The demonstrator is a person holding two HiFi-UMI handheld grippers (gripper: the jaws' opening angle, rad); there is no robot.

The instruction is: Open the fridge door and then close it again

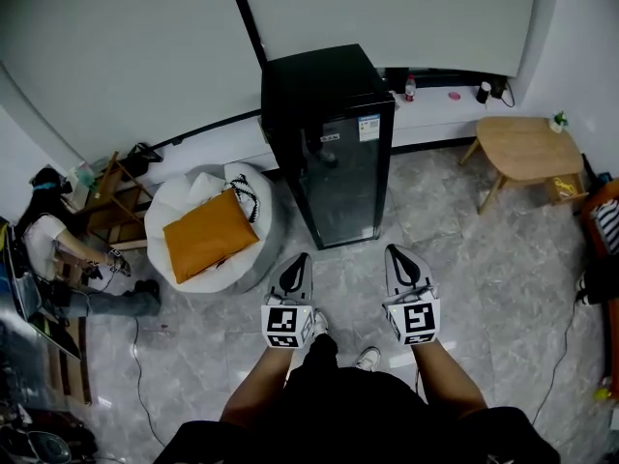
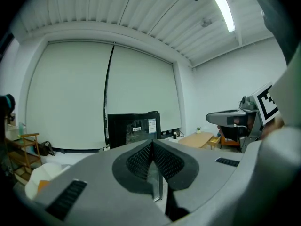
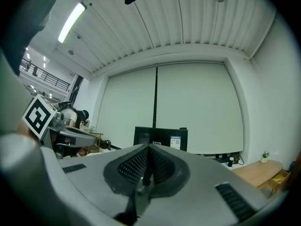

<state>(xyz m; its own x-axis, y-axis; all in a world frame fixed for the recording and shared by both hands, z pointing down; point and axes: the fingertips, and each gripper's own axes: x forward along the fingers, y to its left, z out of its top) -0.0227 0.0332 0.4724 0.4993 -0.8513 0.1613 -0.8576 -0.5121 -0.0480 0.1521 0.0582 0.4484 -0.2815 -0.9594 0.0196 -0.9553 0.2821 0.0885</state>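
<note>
Standing on a grey marbled tile floor [image 1: 464, 259] in a white-walled room, facing two pale blinds [image 1: 126, 46] split by one dark post. Finding one black fridge [image 1: 329, 143] upright against that wall, straight ahead, with its glass door closed and a small label near the door's top corner. Counting one white beanbag [image 1: 184, 196] just left of the fridge, carrying one orange cushion [image 1: 206, 232]; one small wooden worktop [image 1: 527, 148] well off to the right, bearing one little potted plant [image 1: 558, 121] at its far corner; one seated person [image 1: 58, 249] at the far left edge. Holding two tongs side by side over the floor, near the fridge front but apart from it. Pinching the left tongs [image 1: 302, 257] fully together on nothing. Pressing the right tongs [image 1: 395, 250] together at the tips as well, likewise empty. Pointing both roughly level at the fridge, one marker cube on each.
</note>
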